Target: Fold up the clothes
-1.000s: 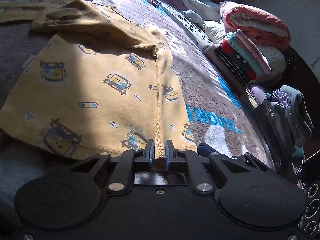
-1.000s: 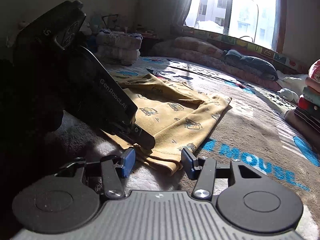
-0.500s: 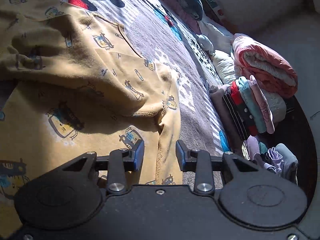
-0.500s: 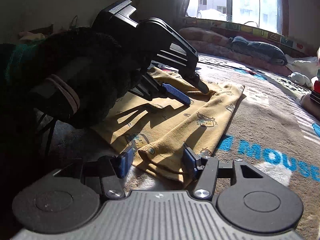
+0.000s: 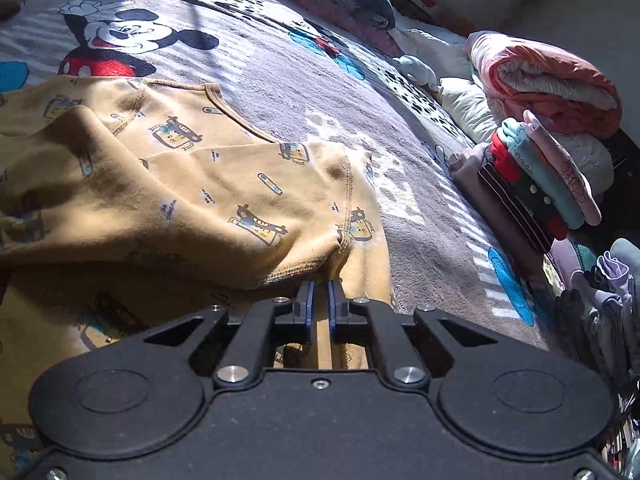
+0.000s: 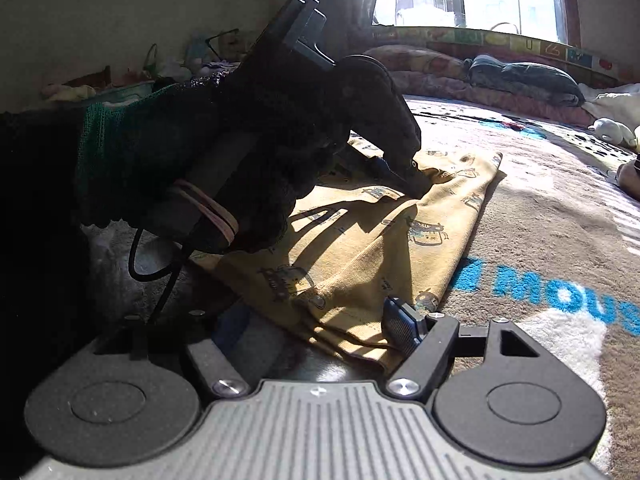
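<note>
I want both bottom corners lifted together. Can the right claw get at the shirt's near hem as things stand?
Probably yes: the right claw is open with the shirt hem already between its fingers, nothing blocking.

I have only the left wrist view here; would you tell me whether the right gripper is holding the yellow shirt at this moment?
Observer: No. The right gripper is open, with the near hem of the yellow shirt lying between its fingers, unclamped.
Operator: Thank you. How does my left gripper look from that side?
Observer: The left gripper tilts steeply down, its tips pinching a raised fold of the shirt.
Operator: And who is holding it?
Observer: A hand in a dark knitted glove grips its handle.
</note>
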Demonstrator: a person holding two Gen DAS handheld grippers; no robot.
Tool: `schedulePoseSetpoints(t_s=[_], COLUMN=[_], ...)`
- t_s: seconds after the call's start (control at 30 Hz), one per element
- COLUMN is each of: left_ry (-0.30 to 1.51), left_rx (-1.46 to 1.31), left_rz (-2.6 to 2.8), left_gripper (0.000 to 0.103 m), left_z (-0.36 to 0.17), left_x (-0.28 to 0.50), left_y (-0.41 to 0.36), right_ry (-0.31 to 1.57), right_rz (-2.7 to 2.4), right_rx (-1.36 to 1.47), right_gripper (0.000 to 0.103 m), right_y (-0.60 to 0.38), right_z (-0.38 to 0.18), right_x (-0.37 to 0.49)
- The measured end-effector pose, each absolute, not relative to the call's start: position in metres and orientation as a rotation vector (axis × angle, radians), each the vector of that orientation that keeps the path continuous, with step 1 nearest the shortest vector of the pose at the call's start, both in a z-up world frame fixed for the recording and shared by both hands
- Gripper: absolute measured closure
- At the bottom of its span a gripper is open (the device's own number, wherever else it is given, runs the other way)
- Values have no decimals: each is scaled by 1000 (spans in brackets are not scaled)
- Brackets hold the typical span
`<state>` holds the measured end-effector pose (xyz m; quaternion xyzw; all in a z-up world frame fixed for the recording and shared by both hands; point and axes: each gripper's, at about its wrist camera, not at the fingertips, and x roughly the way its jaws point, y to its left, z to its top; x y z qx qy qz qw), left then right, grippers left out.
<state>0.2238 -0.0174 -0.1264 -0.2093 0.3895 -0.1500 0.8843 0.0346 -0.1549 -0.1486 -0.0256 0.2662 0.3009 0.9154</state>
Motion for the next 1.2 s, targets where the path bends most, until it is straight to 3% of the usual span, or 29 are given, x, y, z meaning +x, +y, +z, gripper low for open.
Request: schedulePoseSetpoints(t_s=[0.13,0.3,0.4,0.43,0.87,0.9,0.93,1.2], left_ry=[711,728,746,752,886,896,900,889], left_rx=[-360,-195,-142,-125,192,186,177,-121], left_rz=[-354,-381,-427,-452,-789,-798,-816,-705], left_gripper=[96,95,74,72,72,80,99,100], left_z=[-94,-87,-90,-91,-107,-109,-111,-128], left_x=[230,291,328,339,420,422,422,430], left_y=[-23,-49,-56,-59,-91,-90,-89,-57], right_ry=[524,533,539,541,563,565,566,582], right_rz=[611,617,623,626,649,650,652,644], right_rx=[-24,2,12,15,94,100,105,183], right_gripper=[32,32,31,31,30,30,30,29], right_y=[-158,-160,-163,-164,-171,-171,-172,-177], right_z=[-144,-150,-151,-152,-154,-155,-155,-159], right_x=[33,38,40,41,49,50,50,52])
